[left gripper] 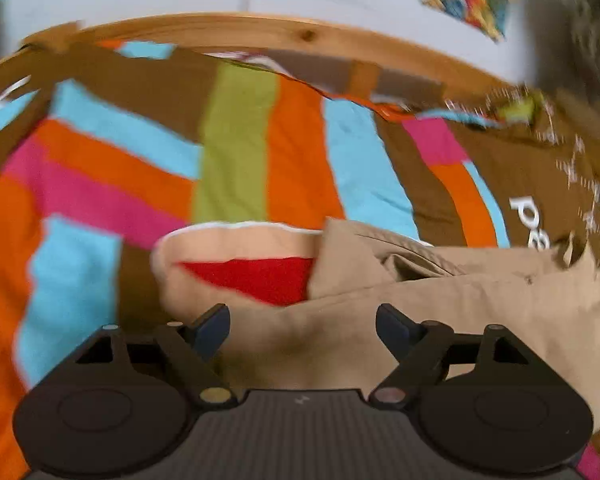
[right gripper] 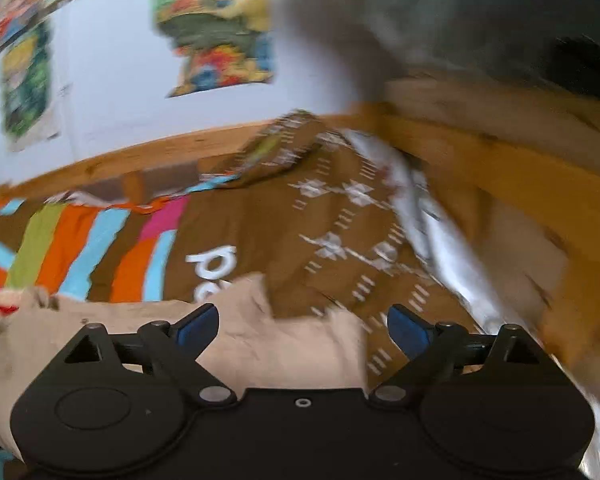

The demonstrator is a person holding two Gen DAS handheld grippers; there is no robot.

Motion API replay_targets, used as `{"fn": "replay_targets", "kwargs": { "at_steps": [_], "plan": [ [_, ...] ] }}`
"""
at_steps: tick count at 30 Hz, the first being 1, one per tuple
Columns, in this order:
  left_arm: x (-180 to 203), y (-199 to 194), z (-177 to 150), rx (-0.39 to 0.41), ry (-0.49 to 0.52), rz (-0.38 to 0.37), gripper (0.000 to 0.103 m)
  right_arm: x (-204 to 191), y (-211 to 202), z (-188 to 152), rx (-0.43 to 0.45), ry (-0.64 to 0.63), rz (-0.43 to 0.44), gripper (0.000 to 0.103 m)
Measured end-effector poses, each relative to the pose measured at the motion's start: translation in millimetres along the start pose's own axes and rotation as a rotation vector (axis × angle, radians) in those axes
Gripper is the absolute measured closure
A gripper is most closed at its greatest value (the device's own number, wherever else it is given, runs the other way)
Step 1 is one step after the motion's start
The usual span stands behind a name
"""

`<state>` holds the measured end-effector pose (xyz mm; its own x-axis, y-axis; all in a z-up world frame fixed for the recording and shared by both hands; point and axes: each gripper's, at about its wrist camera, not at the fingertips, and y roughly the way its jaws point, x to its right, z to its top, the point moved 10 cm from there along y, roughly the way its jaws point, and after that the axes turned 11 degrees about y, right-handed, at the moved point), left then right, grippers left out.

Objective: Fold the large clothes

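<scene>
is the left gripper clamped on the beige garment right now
No, the left gripper has its jaws spread wide apart above the beige garment, with nothing pinched between them.

Soft, even daylight — heavy motion blur throughout, fisheye bending at the edges.

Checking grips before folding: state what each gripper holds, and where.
Nothing held. Left gripper and right gripper are both open above the beige garment.
</scene>
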<state>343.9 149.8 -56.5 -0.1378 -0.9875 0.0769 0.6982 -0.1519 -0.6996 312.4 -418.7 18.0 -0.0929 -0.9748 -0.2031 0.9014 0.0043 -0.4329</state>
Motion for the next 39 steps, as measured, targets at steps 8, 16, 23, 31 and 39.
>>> {"fn": "replay_targets", "kwargs": {
  "at_steps": [8, 16, 23, 31, 39],
  "plan": [
    [-15.6, -47.3, -82.5, -0.048, -0.165, -0.039, 0.027, 32.8, -22.1, -57.3, -0.026, 0.175, -0.056, 0.026],
    [-5.8, -32.0, -103.6, -0.092, -0.208, -0.069, 0.096, 33.0, -32.5, -75.6, 0.009, 0.191, -0.13, 0.099],
    [-14.3, -77.1, -85.4, -0.02, -0.29, -0.057, 0.097, 17.2, -75.8, -58.4, 0.057, 0.192, -0.183, 0.101],
    [-22.3, -33.4, -116.4, -0.123, -0.276, -0.024, 0.096, 16.9, -32.1, -102.3, -0.026, 0.029, -0.241, 0.098],
    [-16.0, -57.1, -112.5, -0.125, -0.259, 0.113, 0.029, -2.4, -56.4, -90.0, 0.054, -0.057, -0.259, 0.071]
  ]
}}
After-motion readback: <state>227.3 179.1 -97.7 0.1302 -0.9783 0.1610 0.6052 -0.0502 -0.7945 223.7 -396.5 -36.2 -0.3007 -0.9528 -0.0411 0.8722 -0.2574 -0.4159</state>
